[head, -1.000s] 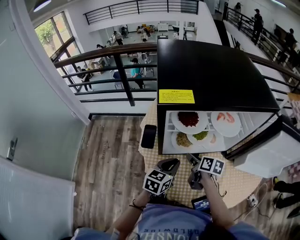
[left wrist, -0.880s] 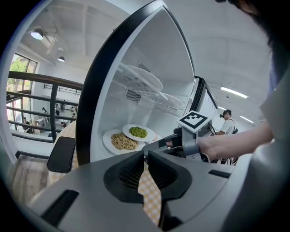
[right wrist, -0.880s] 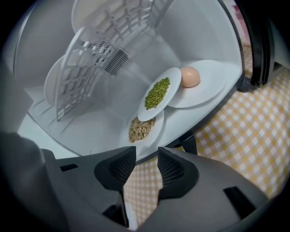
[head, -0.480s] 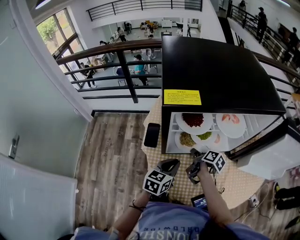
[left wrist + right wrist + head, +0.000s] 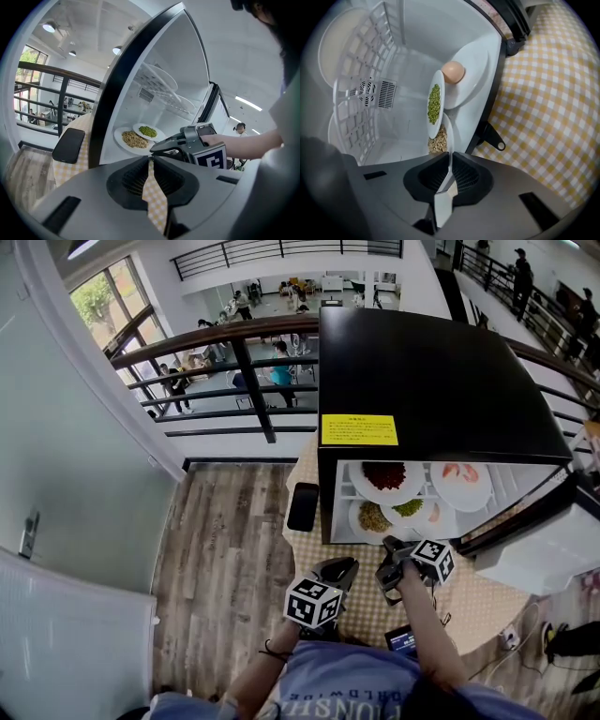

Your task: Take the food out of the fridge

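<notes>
So, on the checked cloth (image 5: 375, 615) at the far left, a phone (image 5: 302, 506) is laid flat just beside the fridge (image 5: 422, 362). The left gripper (image 5: 151, 159) is pressed together with nothing in it, in front of the open fridge. Inside, on the lower level, the plate of brown grains (image 5: 450, 134) is partly overlapped by the plate of green peas (image 5: 442, 79). Its rim is pinched by the right gripper (image 5: 449, 158), whose jaws have just been closing on it.
</notes>
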Demonstrator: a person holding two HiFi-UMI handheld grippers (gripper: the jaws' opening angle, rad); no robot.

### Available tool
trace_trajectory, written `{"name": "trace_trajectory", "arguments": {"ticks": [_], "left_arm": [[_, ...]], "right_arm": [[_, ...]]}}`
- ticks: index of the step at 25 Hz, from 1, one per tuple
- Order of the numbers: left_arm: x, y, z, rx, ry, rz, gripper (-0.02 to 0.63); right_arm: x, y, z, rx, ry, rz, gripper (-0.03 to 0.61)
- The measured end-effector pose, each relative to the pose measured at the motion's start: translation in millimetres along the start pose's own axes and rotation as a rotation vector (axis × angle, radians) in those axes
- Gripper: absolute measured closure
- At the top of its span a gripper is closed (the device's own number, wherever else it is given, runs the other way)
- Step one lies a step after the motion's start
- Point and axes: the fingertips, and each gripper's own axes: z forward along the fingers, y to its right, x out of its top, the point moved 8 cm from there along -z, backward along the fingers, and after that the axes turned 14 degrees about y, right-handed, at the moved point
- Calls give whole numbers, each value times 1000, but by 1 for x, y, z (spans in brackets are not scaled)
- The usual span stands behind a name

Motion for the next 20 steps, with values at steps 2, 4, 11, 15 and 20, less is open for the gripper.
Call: {"name": "trace_trajectory", "arguments": {"ticks": [2, 4, 11, 15, 20], "left_arm": [[-3, 1, 4, -17, -6, -43, 555], [-8, 0, 9, -45, -14, -113, 473], [-29, -22, 27, 8, 24, -445, 417], [-30, -28, 41, 20, 45, -507, 410], [-28, -27, 57, 43, 25, -404, 411]], "right_arm": [[0, 2, -4, 7, -14, 3, 543], [-2, 4, -8, 15, -29, 19, 545], [-3, 11, -23, 31, -71, 27, 549], [-4, 12, -28, 41, -88, 26, 549], [-5, 11, -30, 49, -104, 21, 549]]}}
